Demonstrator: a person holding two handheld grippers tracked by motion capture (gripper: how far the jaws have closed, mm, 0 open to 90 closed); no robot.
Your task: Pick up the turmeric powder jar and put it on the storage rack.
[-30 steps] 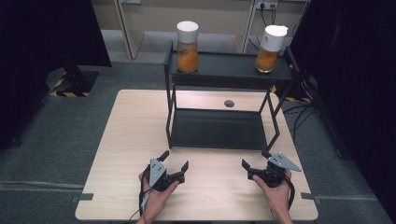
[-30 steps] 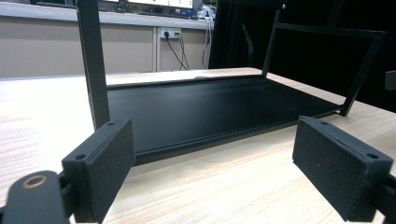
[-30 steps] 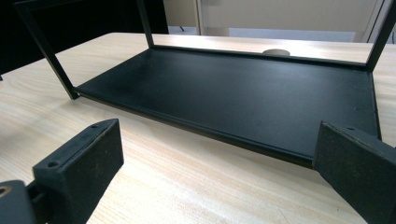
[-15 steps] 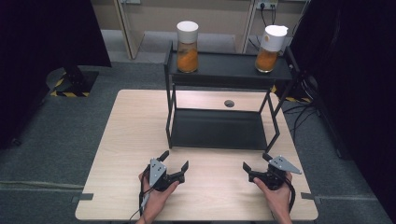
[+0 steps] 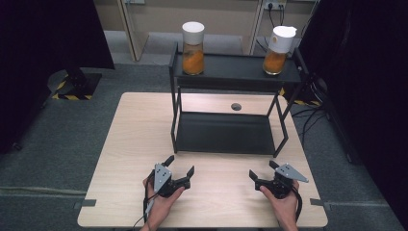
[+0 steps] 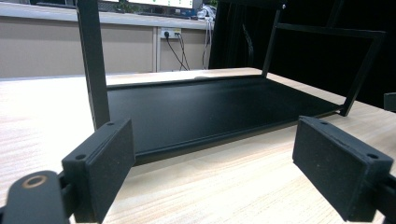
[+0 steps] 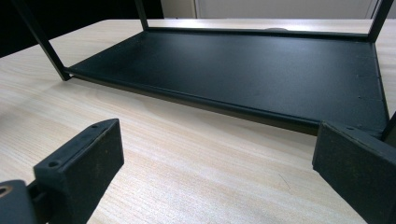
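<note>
High view: left tongs (image 5: 180, 165) and right tongs (image 5: 262, 169) resting low on the bench (image 5: 130, 144), spread wide, empty; two jars (image 5: 193, 48) of orange stuff upright on the rack (image 5: 235, 72) top shelf, well apart from both. Left gripper view: pads (image 6: 100, 172) apart, bare lower shelf (image 6: 210, 107) ahead. Right gripper view: likewise gaping, nothing gripped. Likely nothing started; reaching and grasping all left.

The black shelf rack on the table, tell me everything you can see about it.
The black shelf rack looks like dark painted metal: thin upright legs carrying two flat shelves. It stands upright on the far half of the wooden table. The lower shelf lies bare, near the tabletop. The top shelf holds two jars of orange contents with white lids, one at the left end and one at the right. Neither claw touches it.
</note>
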